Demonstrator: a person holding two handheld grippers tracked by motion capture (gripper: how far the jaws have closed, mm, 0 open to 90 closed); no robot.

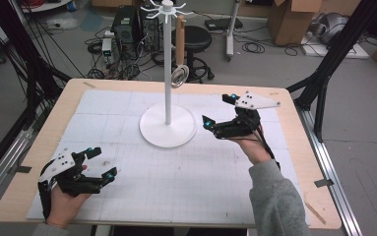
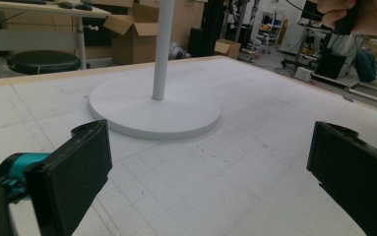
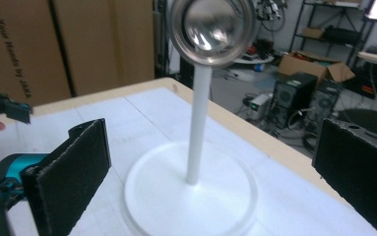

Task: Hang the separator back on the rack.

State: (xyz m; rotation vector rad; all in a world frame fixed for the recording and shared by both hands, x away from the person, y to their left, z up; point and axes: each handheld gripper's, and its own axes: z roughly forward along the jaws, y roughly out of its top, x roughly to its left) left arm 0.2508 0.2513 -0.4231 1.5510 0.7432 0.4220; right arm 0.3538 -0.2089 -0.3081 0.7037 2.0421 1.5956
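My left gripper (image 1: 99, 163) sits near the table's (image 1: 23, 167) left edge, jaws spread, nothing between, bare mat ahead. At centre stands the white hook stand (image 1: 168, 118), a glass cup (image 1: 179, 75) hanging beside its pole. My right gripper (image 1: 219, 110), jaws wide and empty, hovers just right of the base.

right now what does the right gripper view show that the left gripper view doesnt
Right gripper view: a shiny glass cup hanging up on the white stand's pole, with the right tool open and nothing between its jaws; the left tool's tip appears at the far left edge.

Left gripper view: the open, empty left tool, low over the gridded white mat, and the person's right hand up in the top right corner.

Both: the stand's pole and round base, the mat and the table's wooden edge.
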